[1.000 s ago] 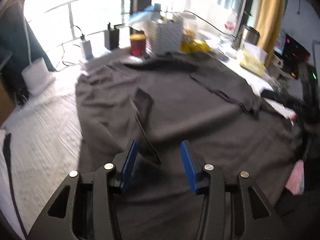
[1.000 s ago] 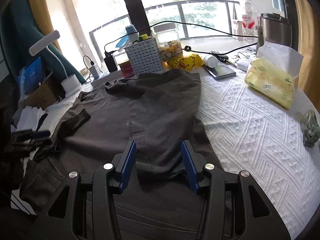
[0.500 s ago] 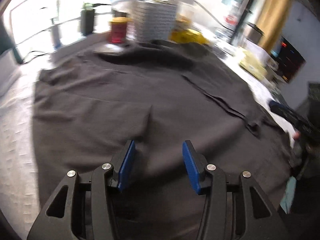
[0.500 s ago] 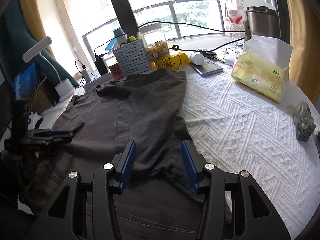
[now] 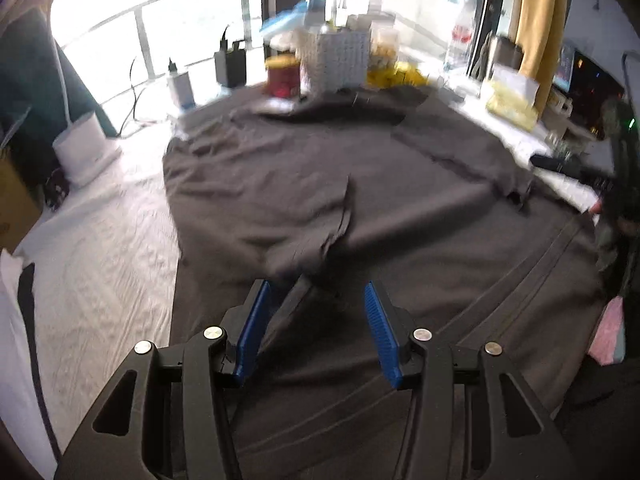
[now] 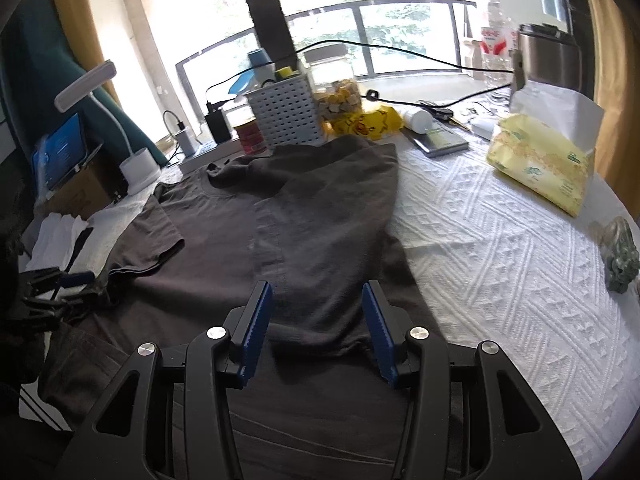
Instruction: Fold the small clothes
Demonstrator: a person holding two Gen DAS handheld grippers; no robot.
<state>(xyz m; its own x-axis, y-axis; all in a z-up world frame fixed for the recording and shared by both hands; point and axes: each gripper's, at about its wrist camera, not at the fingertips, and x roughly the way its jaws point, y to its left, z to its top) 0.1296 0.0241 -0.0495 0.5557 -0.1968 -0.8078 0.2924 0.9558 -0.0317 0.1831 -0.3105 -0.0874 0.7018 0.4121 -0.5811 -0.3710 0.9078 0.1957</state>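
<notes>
Claws (image 6: 316, 320) apart; bottle-filled white basket (image 6: 286, 114).

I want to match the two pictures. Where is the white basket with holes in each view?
Left wrist view: the white basket is at top centre, blurred, behind the dark shirt.
Right wrist view: the white basket is above centre, slightly left.
Shared landmark: the red can just left of the basket.

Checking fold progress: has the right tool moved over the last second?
Yes. The right tool backed away; the white basket shrank, then regrew slightly.
</notes>
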